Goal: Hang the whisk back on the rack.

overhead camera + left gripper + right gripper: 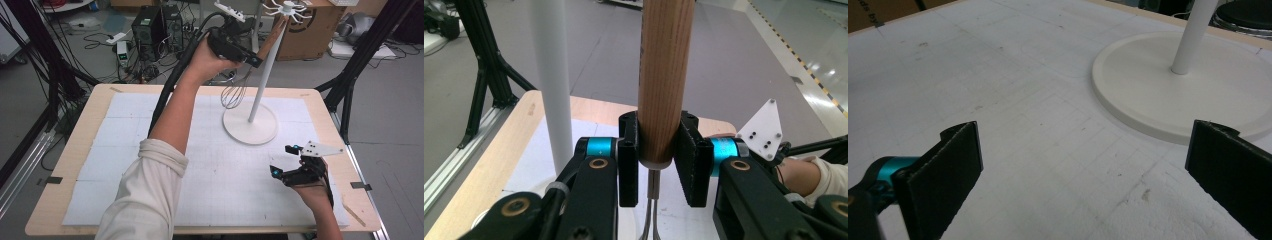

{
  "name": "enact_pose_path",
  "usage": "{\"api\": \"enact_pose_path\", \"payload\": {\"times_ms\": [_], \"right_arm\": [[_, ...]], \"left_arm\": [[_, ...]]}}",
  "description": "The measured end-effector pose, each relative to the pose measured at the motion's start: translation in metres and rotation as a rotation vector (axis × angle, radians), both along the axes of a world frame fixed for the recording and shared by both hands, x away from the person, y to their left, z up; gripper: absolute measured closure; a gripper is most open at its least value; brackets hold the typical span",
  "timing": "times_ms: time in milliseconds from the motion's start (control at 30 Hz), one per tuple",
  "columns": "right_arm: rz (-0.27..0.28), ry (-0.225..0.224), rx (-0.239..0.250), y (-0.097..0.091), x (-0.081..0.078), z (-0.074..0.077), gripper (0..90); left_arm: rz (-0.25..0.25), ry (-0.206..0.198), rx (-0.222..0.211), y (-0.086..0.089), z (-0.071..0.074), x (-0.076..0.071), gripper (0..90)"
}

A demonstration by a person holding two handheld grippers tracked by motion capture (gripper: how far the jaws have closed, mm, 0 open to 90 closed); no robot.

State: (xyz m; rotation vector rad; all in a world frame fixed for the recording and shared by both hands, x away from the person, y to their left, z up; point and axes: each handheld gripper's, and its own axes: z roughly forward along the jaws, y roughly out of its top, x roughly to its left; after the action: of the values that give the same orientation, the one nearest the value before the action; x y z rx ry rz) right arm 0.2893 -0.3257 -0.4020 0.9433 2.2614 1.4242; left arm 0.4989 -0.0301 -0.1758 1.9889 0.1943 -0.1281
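Up at the far side of the table (75, 150), left gripper (252, 59) clamped on the wooden handle (664, 80) of a whisk (234, 95) — pads pressed flat against both sides, low on the handle, just above where the wire begins. Held well clear of the white mat (150, 150), handle tilted up toward the top of the white stand (265, 70), wire loops dangling beside the pole and above the round base (250, 125). Close to the pole, though touching or not — cannot tell. Near the handle's upper end, the stand's ring of white hooks (289, 10).

Over at the near right corner, right gripper (285, 160) low above the mat, jaws standing wide apart with nothing between them. Seen along those jaws: bare gridded mat, then the base of the stand just ahead. Well apart from the whisk and from the other gripper.

Beyond the table, a cardboard box (310, 35) on the floor behind the stand.
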Motion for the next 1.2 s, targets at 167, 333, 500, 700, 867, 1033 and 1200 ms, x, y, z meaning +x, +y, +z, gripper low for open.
{"api": "enact_pose_path", "payload": {"times_ms": [167, 333, 500, 700, 867, 1033, 1200], "right_arm": [[0.001, 0.004, 0.0, 0.0, -0.001, 0.0, 0.4], [0.003, 0.0, 0.002, 0.0, 0.0, 0.0, 0.4], [0.001, -0.002, 0.006, -0.001, 0.0, 0.0, 0.4], [0.001, 0.003, 0.005, -0.002, -0.001, 0.0, 0.4], [0.002, 0.001, 0.005, -0.002, -0.001, 0.0, 0.4], [0.001, 0.002, 0.004, -0.002, -0.001, 0.0, 0.4], [-0.004, -0.005, 0.014, -0.005, -0.002, 0.002, 0.4]], "left_arm": [[-0.003, -0.008, 0.025, -0.01, 0.001, 0.001, 73.5], [0.015, 0.0, 0.039, -0.017, 0.001, 0.004, 73.6], [0.025, 0.001, 0.034, -0.02, -0.003, 0.008, 73.5], [0.048, -0.016, 0.056, -0.022, -0.004, 0.008, 72.1], [0.107, -0.037, 0.117, -0.021, -0.007, 0.007, 60.6], [0.119, -0.033, 0.125, -0.015, -0.01, 0.004, 52.0], [0.134, -0.021, 0.15, -0.003, -0.02, -0.003, 45.4]]}}
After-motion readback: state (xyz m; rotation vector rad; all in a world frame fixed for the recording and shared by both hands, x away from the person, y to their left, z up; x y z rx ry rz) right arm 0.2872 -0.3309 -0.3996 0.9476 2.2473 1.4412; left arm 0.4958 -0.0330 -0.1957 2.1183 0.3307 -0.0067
